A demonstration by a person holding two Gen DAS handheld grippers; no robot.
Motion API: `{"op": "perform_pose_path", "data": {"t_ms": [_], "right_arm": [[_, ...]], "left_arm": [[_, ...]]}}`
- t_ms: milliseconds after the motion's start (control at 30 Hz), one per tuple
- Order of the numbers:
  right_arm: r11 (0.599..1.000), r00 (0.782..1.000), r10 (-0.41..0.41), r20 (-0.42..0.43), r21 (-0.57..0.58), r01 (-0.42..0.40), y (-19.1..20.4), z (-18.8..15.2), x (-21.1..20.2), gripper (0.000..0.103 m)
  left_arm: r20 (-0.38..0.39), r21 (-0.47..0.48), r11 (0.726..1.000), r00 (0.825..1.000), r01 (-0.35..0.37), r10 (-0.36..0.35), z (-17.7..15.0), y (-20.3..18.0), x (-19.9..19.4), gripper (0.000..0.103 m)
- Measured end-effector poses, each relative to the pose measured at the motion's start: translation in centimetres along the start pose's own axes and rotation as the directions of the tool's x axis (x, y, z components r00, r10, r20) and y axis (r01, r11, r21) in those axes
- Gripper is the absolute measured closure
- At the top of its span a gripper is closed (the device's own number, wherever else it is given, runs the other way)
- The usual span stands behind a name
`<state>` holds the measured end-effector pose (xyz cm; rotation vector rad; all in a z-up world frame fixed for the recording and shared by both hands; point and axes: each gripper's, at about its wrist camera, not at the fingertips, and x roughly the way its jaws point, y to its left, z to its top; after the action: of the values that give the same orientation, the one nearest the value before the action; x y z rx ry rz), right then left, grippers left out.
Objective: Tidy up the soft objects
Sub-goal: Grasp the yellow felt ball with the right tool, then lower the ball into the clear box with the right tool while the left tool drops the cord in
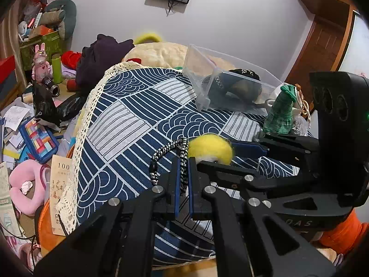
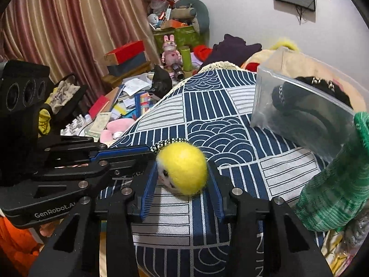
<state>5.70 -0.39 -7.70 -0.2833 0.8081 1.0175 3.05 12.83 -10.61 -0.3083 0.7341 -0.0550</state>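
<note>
A yellow felt ball toy (image 2: 183,169) with a small face and a black-and-white braided cord (image 1: 171,151) lies on the blue patterned cushion (image 1: 129,124). My left gripper (image 1: 183,173) is shut on the cord just left of the yellow ball (image 1: 211,150). My right gripper (image 2: 182,173) has its blue pads on both sides of the ball, closed on it. The left gripper (image 2: 129,155) shows in the right wrist view. A clear plastic bin (image 1: 230,85) holding dark soft items lies tilted at the cushion's far side. A green knitted pouch (image 1: 280,113) stands beside it.
Left of the cushion is heavy clutter: papers, a colourful blue-framed box (image 1: 38,139), a pink plush (image 1: 26,184), a pink rabbit figure (image 1: 41,61), a green box (image 2: 176,37) of stuff. Dark purple clothing (image 1: 101,55) and a cream plush (image 1: 159,52) lie behind. Curtains (image 2: 69,23) hang left.
</note>
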Motion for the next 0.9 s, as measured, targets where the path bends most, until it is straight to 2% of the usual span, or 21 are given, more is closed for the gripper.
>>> {"op": "perform_pose_path", "data": {"t_ms": [233,433,700,900], "right_arm": [[0.998,0.997,-0.058,0.043,0.035,0.057,-0.8,-0.1,-1.7,0.065],[0.991,0.981,-0.131,0.142,0.059,0.124,-1.6,0.4,-5.7,0.065],[0.977,0.936,-0.205,0.286,0.117,0.178,-3.0,1.2,-11.6,0.065],[0.961,0.896,-0.268,0.354,0.163,0.223,-4.7,1.7,-14.6,0.065]], "left_arm": [[0.004,0.01,1.0,1.0,-0.004,0.004,0.1,-0.3,-0.1,0.098],[0.022,0.021,1.0,1.0,0.005,-0.006,0.8,-1.1,-0.6,0.098],[0.114,0.073,0.997,0.993,0.017,-0.025,3.4,-3.7,-2.7,0.098],[0.196,0.097,0.995,0.979,0.039,-0.058,6.0,-5.4,-4.1,0.098]]}}
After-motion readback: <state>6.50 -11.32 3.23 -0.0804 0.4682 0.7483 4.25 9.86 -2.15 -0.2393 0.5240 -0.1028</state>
